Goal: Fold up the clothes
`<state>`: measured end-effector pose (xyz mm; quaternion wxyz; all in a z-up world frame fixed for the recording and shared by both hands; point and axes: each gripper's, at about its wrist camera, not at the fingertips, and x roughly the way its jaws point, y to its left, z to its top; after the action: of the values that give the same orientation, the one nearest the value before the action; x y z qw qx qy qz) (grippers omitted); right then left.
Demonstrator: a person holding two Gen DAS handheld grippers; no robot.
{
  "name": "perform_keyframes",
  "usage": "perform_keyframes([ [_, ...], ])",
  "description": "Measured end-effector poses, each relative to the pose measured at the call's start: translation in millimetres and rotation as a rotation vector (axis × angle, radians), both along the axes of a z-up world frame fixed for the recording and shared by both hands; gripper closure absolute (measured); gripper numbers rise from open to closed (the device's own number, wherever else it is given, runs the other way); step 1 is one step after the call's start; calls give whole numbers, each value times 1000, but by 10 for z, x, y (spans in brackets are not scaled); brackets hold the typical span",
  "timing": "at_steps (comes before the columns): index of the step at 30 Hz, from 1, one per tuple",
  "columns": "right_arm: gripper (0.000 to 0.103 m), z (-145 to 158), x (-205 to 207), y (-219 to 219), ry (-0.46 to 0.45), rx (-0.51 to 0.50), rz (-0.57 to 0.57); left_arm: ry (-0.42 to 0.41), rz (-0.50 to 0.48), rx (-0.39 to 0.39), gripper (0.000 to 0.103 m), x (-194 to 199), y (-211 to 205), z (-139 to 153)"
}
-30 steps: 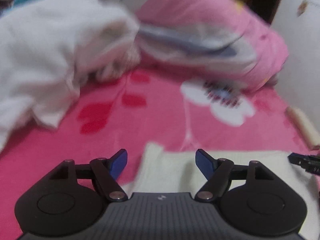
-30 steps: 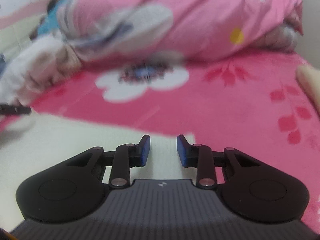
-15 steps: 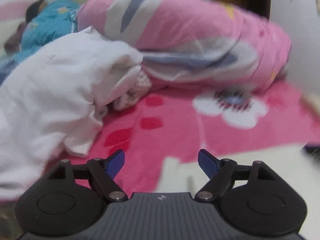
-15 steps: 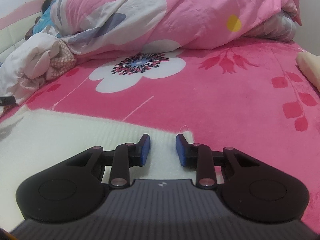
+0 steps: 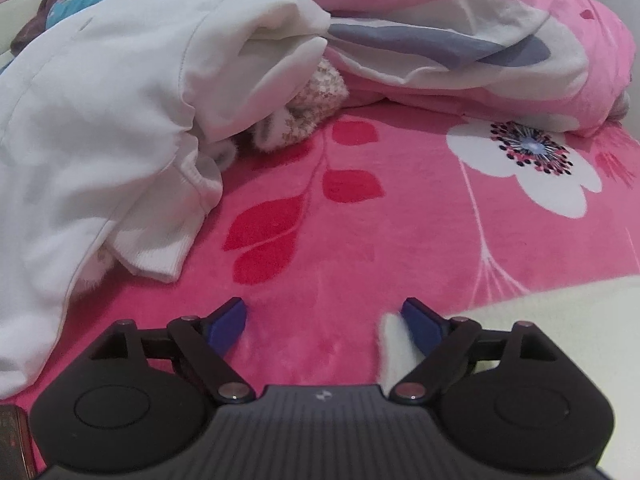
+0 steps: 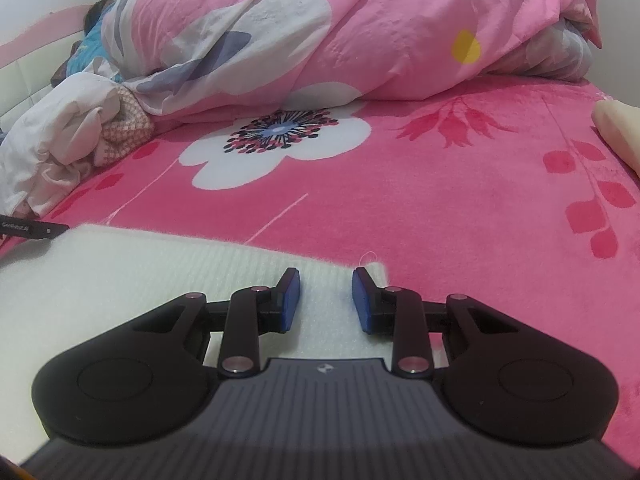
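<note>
Cream knit (image 6: 132,276) lies flat on the pink blanket (image 6: 440,200) under both tongs—left (image 5: 324,316) splayed wide at its corner, right (image 6: 326,298) parted and gripping nothing—while a white heap (image 5: 100,120) sits crumpled nearby, seemingly awaiting folding.

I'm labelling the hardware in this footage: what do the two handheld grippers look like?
Both look alike: the left gripper and right gripper have a ribbed dark grey body with a small logo, two rounded black housings, black linkage arms with silver pivot pins, and blue fingertip pads. No cables, hands or sleeves show.
</note>
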<state>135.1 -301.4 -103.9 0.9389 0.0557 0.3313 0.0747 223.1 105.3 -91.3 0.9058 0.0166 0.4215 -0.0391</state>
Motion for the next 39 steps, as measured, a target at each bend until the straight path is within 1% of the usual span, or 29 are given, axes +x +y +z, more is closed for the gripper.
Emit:
perform_keyframes([
  [3, 75, -1, 4, -1, 0, -1, 3, -26, 24, -42, 18, -13, 67, 88],
  [6, 74, -2, 7, -9, 0, 3, 3, -82, 59, -93, 18, -160, 184, 287],
  [10, 74, -3, 2, -5, -1, 1, 3, -187, 72, -85, 18, -618, 268, 686],
  [11, 74, -3, 2, -5, -1, 1, 3, -205, 72, -102, 18, -764, 295, 747],
  [13, 74, -2, 5, -9, -1, 4, 4, -237, 72, -137, 14, -1054, 347, 862],
  [18, 73, 28, -7, -4, -3, -1, 9, -230, 42, -220, 12, -1622, 365, 887],
  [19, 71, 56, -23, -5, -6, -4, 13, -224, 32, -234, 11, -1714, 353, 882],
  [20, 67, 86, -42, -7, -10, -9, 17, -219, 21, -247, 11, -1802, 341, 875],
  [22, 60, 264, -231, 3, -58, -48, 7, -219, -8, -275, 5, -1945, 315, 847],
  [24, 52, 499, -563, -40, -153, -67, 0, -218, -37, -304, 0, -2087, 289, 819],
  [25, 43, 618, -765, -80, -202, -70, -4, -217, -52, -318, 0, -2158, 276, 805],
  [26, 33, 745, -1021, -130, -258, -82, -25, -217, -66, -332, 0, -2229, 263, 790],
  [27, 28, 828, -1236, -170, -294, -104, -50, -216, -81, -346, 0, -2301, 250, 776],
  [28, 17, 877, -1476, -192, -318, -143, -87, -216, -95, -360, 0, -2372, 237, 762],
  [29, 14, 924, -1715, -214, -341, -181, -125, -215, -110, -374, 0, -2443, 225, 748],
  [31, 6, 853, -2098, -259, -323, -225, -202, -201, -130, -398, 0, -2535, 185, 691],
  [32, 4, 816, -2288, -281, -314, -247, -240, -188, -137, -408, 0, -2563, 160, 653],
  [33, 3, 729, -2410, -293, -288, -250, -267, -176, -144, -417, 0, -2589, 134, 616],
  [36, 1, 468, -2774, -330, -210, -261, -346, -150, -154, -406, 0, -2653, 53, 551],
  [37, 1, 411, -2847, -333, -195, -256, -362, -136, -153, -398, 0, -2665, 25, 538],
  [39, 1, 350, -2936, -334, -196, -223, -390, -110, -153, -385, 0, -2693, -27, 518],
])
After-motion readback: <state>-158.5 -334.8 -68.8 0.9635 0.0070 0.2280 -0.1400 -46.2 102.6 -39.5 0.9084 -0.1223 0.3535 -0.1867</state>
